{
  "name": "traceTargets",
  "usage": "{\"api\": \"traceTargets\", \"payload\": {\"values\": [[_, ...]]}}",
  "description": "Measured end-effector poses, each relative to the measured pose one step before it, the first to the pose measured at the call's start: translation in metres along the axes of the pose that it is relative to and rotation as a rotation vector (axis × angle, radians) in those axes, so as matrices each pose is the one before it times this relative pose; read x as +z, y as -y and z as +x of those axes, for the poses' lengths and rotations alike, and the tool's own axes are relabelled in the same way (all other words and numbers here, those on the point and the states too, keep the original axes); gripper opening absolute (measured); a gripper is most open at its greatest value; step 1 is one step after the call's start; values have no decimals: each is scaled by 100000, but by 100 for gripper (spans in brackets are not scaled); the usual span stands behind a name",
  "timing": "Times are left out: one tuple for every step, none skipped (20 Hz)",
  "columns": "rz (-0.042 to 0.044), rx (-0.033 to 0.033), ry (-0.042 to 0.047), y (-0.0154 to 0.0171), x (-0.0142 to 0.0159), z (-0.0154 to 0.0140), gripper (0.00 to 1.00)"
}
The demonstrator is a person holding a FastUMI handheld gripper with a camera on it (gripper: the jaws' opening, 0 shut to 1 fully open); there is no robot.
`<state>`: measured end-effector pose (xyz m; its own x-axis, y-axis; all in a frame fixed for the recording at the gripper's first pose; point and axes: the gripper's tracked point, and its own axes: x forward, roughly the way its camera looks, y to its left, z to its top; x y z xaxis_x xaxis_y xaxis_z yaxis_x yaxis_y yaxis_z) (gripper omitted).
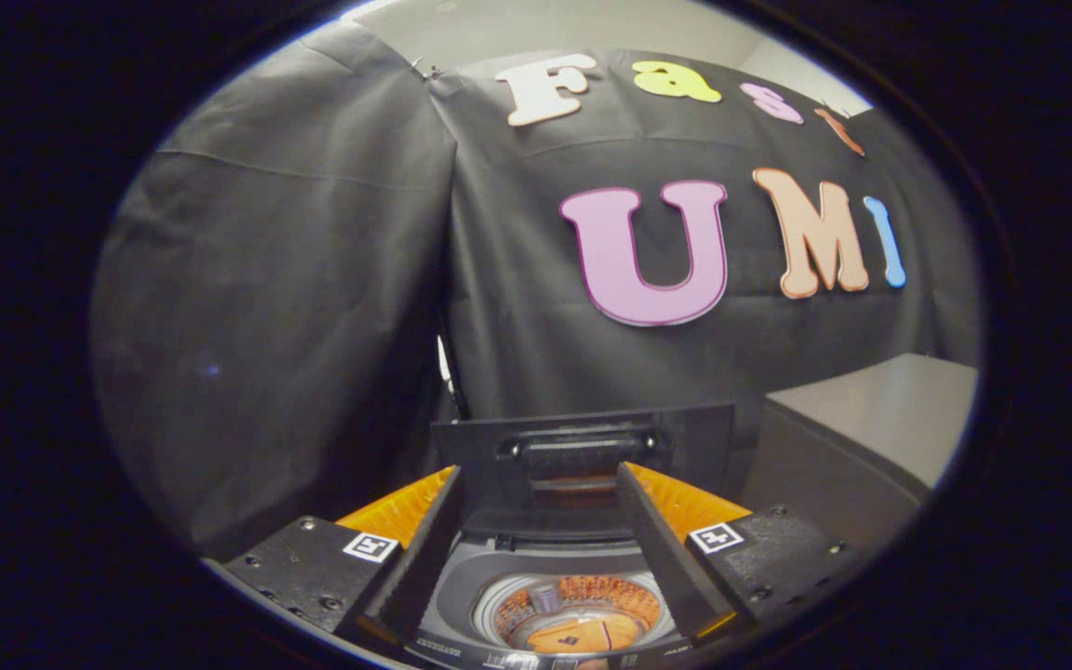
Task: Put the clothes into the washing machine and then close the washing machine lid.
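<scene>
An orange garment [581, 636] lies at the bottom of the drum [569, 609] of a small top-loading washing machine [462, 596], and the machine sits directly under the tongs, seen from above between the two fingers. The drum's inner wall is ringed with orange panels, and a small pale cylinder [545, 596] stands in it just beside the cloth. The machine's top frame around the opening is grey, while its outer body [401, 507] shows orange on both sides behind the fingers. The dark lid [582, 456] is raised and stands upright at the back of the opening, with a long bar handle [581, 445] running across its face. The gripper [536, 558] hangs over the opening with its fingers spread wide apart, one on each side of the drum, and nothing is held between them; the tips reach up toward the standing lid, to either side of its handle, though it is hard to say whether they touch it. Each finger carries a small square black-and-white marker [370, 547] on its mount. To the right of the machine stands a grey box-like cabinet [871, 419]. Behind everything hangs the black cloth wall [294, 279] of the booth, draped in folds.
</scene>
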<state>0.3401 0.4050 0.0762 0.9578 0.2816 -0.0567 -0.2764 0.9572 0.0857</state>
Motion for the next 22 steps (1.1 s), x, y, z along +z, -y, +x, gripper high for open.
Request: {"api": "traceTargets", "payload": {"values": [[263,-304,137,172,615,691,98],[475,-589,1758,203,886,670,98],[202,-288,509,171,720,871,98],[-16,-720,22,166,469,930,98],[-754,-1408,-357,296,296,1068,97],[-579,-1502,-769,324,290,1218,97],[-284,-1095,-1044,191,10,1339,97],[-614,-676,-1742,341,-391,1431,97],[-319,-1069,-320,348,-60,1313,97],[-595,-1340,-284,370,73,1157,97],[-118,-1692,-374,401,-131,1182,97],[546,-418,-1509,-120,-633,701,97],[738,-15,-123,-161,-481,965,97],[1322,864,-400,-77,7,1453,97],[1568,686,-75,-290,-136,1067,97],[1220,-853,79,-19,17,863,97],[-490,-1593,-896,138,-220,792,97],[277,-658,-423,-206,-108,687,97],[-782,43,-372,-301,-135,758,97],[-1464,-294,-1386,-25,-377,636,97],[1404,-1580,-1299,37,-421,427,97],[-597,-832,-1672,58,-643,328,97]]}}
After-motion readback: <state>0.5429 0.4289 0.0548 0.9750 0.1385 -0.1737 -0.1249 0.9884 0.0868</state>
